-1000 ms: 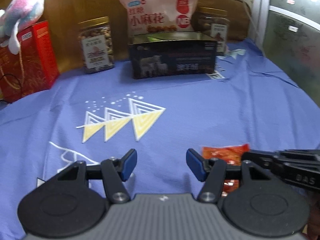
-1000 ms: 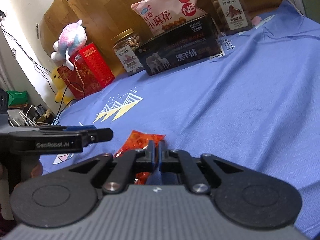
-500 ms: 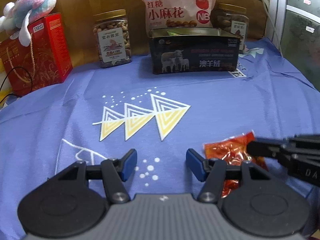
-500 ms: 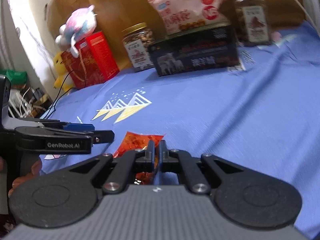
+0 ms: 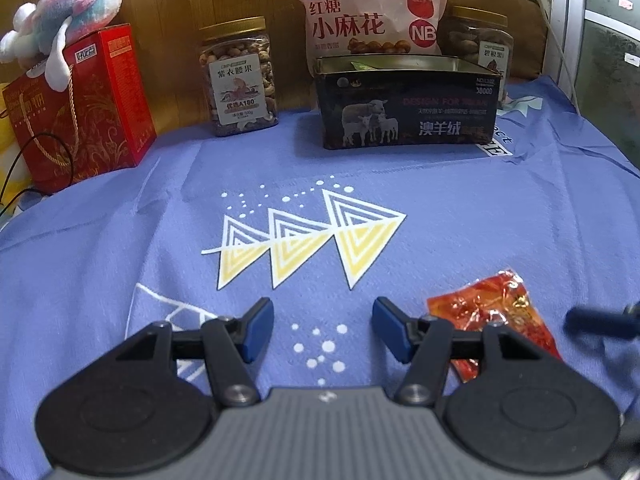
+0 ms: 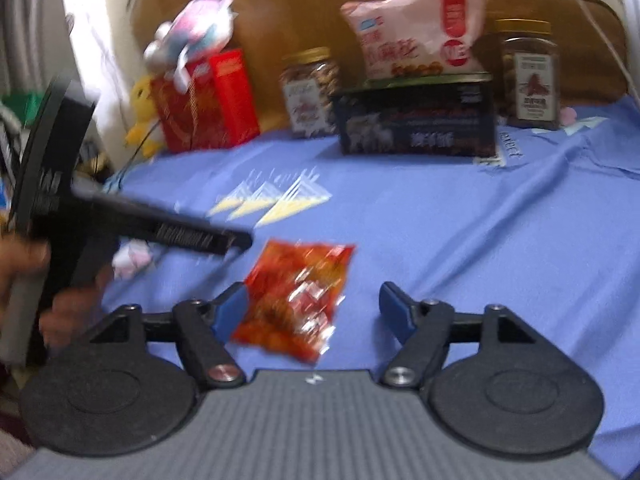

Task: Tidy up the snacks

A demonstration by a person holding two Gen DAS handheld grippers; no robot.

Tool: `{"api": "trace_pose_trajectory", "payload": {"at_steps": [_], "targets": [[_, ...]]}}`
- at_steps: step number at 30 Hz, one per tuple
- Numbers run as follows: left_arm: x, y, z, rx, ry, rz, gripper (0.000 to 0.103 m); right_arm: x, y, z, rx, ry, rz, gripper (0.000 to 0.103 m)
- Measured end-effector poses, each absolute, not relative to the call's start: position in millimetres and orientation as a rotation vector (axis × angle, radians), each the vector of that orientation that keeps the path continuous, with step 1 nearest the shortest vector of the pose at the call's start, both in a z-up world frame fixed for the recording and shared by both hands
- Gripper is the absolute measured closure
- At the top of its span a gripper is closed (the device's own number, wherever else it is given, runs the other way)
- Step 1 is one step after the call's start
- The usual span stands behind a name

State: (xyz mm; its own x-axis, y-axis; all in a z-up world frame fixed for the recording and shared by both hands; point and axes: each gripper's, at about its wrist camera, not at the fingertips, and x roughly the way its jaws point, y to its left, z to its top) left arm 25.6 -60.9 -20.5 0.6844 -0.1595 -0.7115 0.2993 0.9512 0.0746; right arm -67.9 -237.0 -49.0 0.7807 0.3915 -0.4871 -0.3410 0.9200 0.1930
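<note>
A red and orange snack packet [image 6: 296, 296] lies flat on the blue cloth [image 6: 460, 232]. My right gripper [image 6: 314, 314] hovers over its near end with the jaws opening. The packet sits between them, close to the left pad and well apart from the right pad. In the left wrist view the same packet [image 5: 492, 316] lies just right of my left gripper [image 5: 324, 330], which is open over bare cloth with nothing between its fingers. An open black tin [image 5: 404, 104] with sheep on it stands at the back.
Behind the tin leans a pink snack bag [image 5: 372, 12], flanked by two nut jars [image 5: 240, 76] [image 5: 480, 48]. A red gift box [image 5: 80, 108] with a plush toy [image 5: 68, 4] on top stands at the back left. A hand [image 6: 24, 264] holds the left gripper.
The right gripper's jaws were shut and now stand wide apart, with the packet showing between them. Its view has rolled level. The left gripper has shifted slightly, with its opening unchanged.
</note>
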Motion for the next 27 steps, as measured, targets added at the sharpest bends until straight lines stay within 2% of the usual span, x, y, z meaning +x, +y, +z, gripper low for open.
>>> {"api": "trace_pose_trajectory", "payload": {"at_steps": [4, 6, 8, 10, 12, 14, 19, 27], "targets": [[24.9, -61.2, -20.7, 0.195, 0.774, -0.256, 0.046, -69.9, -215.5, -54.0, -0.04, 0.535, 0.389, 0.028], [24.5, -61.4, -20.8, 0.194, 0.774, -0.254, 0.046, -69.8, -213.4, -54.5, -0.087, 0.532, 0.39, 0.032], [24.6, -61.7, -21.3, 0.196, 0.773, -0.254, 0.046, -70.9, -217.9, -52.8, -0.102, 0.534, 0.41, 0.046], [24.5, -62.1, -21.6, 0.199, 0.772, -0.253, 0.046, -70.9, -226.9, -50.3, -0.101, 0.544, 0.423, 0.054], [24.7, -62.5, -21.7, 0.201, 0.772, -0.252, 0.046, -73.7, -234.0, -50.1, -0.121, 0.541, 0.425, 0.057], [25.3, -62.5, -21.6, 0.198, 0.774, -0.254, 0.046, -77.4, -243.1, -50.4, -0.148, 0.533, 0.387, 0.064], [28.7, -55.1, -13.0, 0.103, 0.791, -0.344, 0.046, -75.1, -273.8, -49.3, -0.092, 0.526, 0.186, 0.06], [33.4, -47.0, -0.5, -0.071, 0.862, -0.659, 0.044, -72.7, -309.9, -48.6, 0.329, 0.61, 0.382, 0.06]]}}
